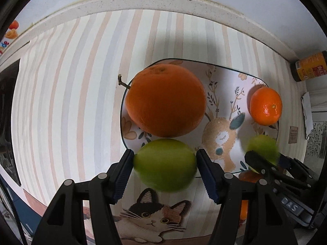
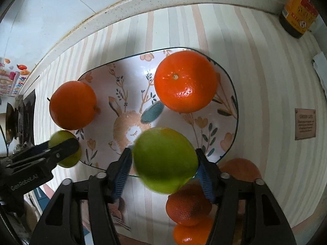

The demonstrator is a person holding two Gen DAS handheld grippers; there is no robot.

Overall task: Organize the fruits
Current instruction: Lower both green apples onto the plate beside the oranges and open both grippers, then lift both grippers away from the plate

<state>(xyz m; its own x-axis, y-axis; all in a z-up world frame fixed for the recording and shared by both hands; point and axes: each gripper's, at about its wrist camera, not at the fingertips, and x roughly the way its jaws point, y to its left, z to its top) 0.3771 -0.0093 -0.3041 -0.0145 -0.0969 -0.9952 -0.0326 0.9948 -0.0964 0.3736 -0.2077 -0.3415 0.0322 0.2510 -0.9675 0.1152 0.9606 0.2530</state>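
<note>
Nearest in the left wrist view, the left gripper [image 1: 165,164] has its jaws pressed on both sides of a green citrus fruit [image 1: 165,166], over the near edge of the plate [image 1: 235,77]. In the right wrist view the right gripper [image 2: 163,163] is clamped in the same way on a second green fruit [image 2: 165,160], also above the near edge of the plate. Its outline is blurred.

Under the grippers the counter is covered with a striped mat [image 1: 67,94] in pale pink, grey and cream, with a printed cat [image 1: 153,219] at its near edge. Two more oranges [image 2: 189,206] lie on the mat near the right gripper, partly hidden by it.

The plate has a dark rim and a drawing of a sleeping rabbit [image 2: 130,131] with branches. A large orange [image 1: 165,101] with a stalk sits at its left edge, and a glossy mandarin [image 1: 265,106] at its far right side.

Beyond the mat runs a speckled stone ledge [image 1: 143,2], stained along the joint with the pale wall. A dark bottle [image 2: 299,13] with a yellow label stands at the far right corner; its writing is too small to read. "GenRobot.AI" appears on the left gripper's body. A small brown tag [image 2: 305,123] on the mat shows "GREEN LIFE", the rest unreadable.
</note>
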